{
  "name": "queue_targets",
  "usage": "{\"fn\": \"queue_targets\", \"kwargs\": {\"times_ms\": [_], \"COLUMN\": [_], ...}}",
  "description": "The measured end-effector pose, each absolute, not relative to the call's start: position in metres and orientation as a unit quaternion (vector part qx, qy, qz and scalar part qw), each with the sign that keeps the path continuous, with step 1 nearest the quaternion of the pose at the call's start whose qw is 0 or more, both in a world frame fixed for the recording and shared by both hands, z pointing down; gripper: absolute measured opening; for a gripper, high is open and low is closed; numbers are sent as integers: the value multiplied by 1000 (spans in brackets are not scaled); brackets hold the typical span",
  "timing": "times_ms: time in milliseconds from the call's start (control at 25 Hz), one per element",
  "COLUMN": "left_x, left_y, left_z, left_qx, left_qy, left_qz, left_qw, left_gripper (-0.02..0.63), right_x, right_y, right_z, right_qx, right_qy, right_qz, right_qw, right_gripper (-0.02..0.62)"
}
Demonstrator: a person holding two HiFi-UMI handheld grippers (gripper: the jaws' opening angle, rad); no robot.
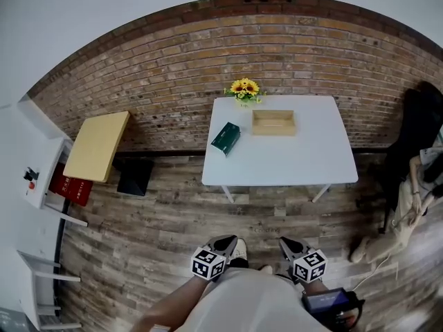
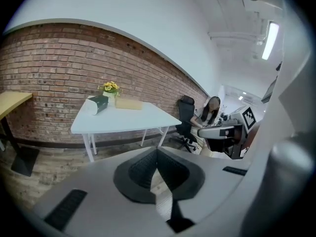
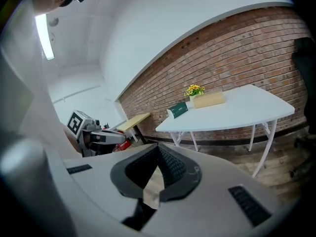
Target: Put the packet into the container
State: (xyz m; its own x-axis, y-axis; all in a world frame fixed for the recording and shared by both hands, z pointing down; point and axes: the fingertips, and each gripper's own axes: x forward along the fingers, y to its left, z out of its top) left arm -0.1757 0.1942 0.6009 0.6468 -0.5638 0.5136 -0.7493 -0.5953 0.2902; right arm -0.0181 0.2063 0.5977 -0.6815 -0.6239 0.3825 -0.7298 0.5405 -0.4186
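Before a brick wall, the packet (image 1: 225,137) is laid on the table (image 1: 291,159) near the container (image 1: 273,122). The left gripper (image 1: 223,243) and right gripper (image 1: 290,245) are held far off, jaws closed and empty, the approach not yet begun.

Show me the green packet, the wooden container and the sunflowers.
green packet (image 1: 225,137), head view, middle of its top face.
wooden container (image 1: 273,131), head view, its near wall.
sunflowers (image 1: 243,87), head view, the yellow blooms.
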Motion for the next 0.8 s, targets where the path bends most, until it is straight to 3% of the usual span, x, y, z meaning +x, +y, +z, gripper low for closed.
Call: {"fn": "queue_targets", "kwargs": {"times_ms": [800], "left_x": [-179], "left_y": [195], "left_z": [607], "left_qx": [871], "left_qy": [-376], "left_qz": [194], "left_qw": [251], "left_gripper": [8], "right_x": [-14], "right_y": [207], "right_z": [609], "right_qx": [408], "right_qy": [-857], "right_qz": [294], "right_qw": [115], "right_gripper": [6]}}
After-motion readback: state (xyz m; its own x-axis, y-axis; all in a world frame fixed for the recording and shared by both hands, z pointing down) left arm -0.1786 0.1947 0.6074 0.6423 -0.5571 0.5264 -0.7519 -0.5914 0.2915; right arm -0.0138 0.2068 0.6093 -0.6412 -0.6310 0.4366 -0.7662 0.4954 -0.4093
